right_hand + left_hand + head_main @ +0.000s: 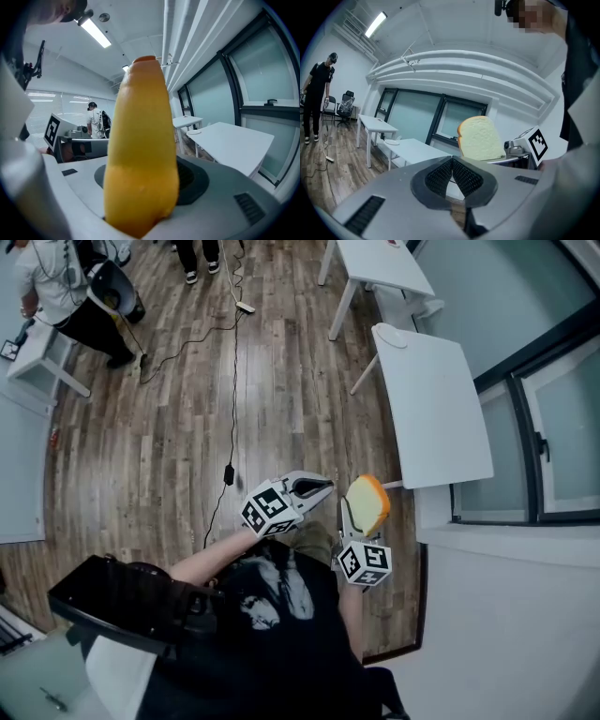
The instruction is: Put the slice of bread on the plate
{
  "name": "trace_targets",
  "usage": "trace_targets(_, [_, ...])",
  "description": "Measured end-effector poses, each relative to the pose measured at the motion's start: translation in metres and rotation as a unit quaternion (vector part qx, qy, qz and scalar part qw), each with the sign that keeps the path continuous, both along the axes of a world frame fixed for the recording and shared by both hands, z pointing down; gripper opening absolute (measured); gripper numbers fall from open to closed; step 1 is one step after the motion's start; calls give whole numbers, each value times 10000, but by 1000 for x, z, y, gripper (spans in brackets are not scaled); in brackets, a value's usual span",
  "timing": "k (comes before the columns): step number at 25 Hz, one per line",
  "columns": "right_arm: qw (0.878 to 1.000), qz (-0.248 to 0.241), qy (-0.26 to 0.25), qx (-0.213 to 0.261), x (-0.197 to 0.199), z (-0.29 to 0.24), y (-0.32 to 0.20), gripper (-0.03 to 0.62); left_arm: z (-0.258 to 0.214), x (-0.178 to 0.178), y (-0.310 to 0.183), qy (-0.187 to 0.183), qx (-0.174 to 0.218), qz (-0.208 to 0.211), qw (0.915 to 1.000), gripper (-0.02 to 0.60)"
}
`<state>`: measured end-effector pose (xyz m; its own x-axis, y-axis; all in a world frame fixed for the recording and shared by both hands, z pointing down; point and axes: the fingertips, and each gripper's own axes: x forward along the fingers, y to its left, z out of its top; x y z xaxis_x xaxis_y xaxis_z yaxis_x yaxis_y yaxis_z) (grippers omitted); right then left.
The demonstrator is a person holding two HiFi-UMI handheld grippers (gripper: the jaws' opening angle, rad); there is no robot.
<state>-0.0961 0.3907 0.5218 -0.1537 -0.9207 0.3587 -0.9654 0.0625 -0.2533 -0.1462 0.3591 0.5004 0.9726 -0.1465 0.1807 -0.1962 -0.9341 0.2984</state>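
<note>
A slice of bread (367, 503) with a golden crust stands upright in my right gripper (354, 518), which is shut on its lower edge. In the right gripper view the bread's crust (140, 150) fills the middle, between the pads of the right gripper (140, 190). My left gripper (316, 488) is shut and holds nothing, just left of the bread. The left gripper view has its shut pads (452, 172) low in the middle and the bread (479, 139) beyond them. A small white plate (392, 337) lies at the far end of a white table (436, 418); it also shows as plate (391, 142) and plate (193, 132).
A second white table (380, 266) stands farther off. Windows (553, 427) line the right wall. Cables (230, 409) run over the wooden floor. A person (56, 296) stands by a desk at the far left. A black chair (122, 601) is at my lower left.
</note>
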Motion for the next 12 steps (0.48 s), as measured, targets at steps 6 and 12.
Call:
trace_targets(6, [9996,-181,-91,-183,-5,15,-16,198,19,1,-21,-91,-249,-95,9996,6])
trace_targets(12, [9993,-343,-77,-93,27,14,-65,198,20,29,-71,-152,-195,-259,9994,6])
